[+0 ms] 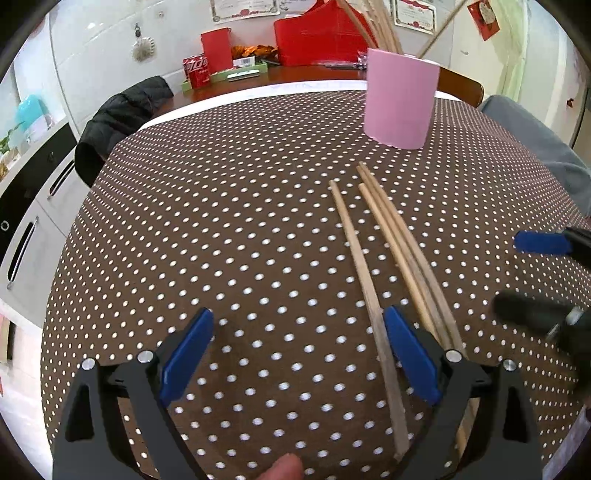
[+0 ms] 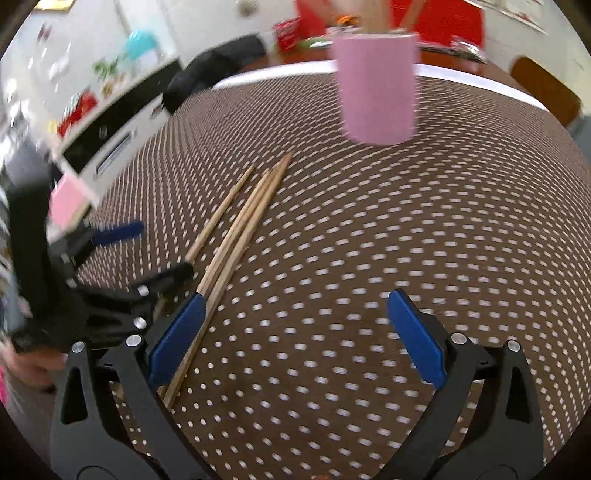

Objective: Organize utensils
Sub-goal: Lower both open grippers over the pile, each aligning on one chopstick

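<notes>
Several wooden chopsticks (image 1: 391, 251) lie loose on the brown polka-dot tablecloth (image 1: 221, 221), pointing toward a pink cup (image 1: 400, 98) that holds more chopsticks. My left gripper (image 1: 297, 349) is open and low over the cloth; one chopstick (image 1: 365, 280) runs between its fingers near the right pad, the others pass outside it. My right gripper (image 2: 295, 332) is open and empty; the chopsticks (image 2: 240, 225) run just outside its left pad. The pink cup (image 2: 378, 88) stands ahead. The right view is motion-blurred. Each gripper shows at the edge of the other's view.
A black jacket (image 1: 118, 122) hangs over a chair at the table's left edge. Behind the table are red boxes (image 1: 317, 33), a red can (image 1: 195, 70) and a green tray (image 1: 236, 75). White drawers (image 1: 40, 206) stand at the left.
</notes>
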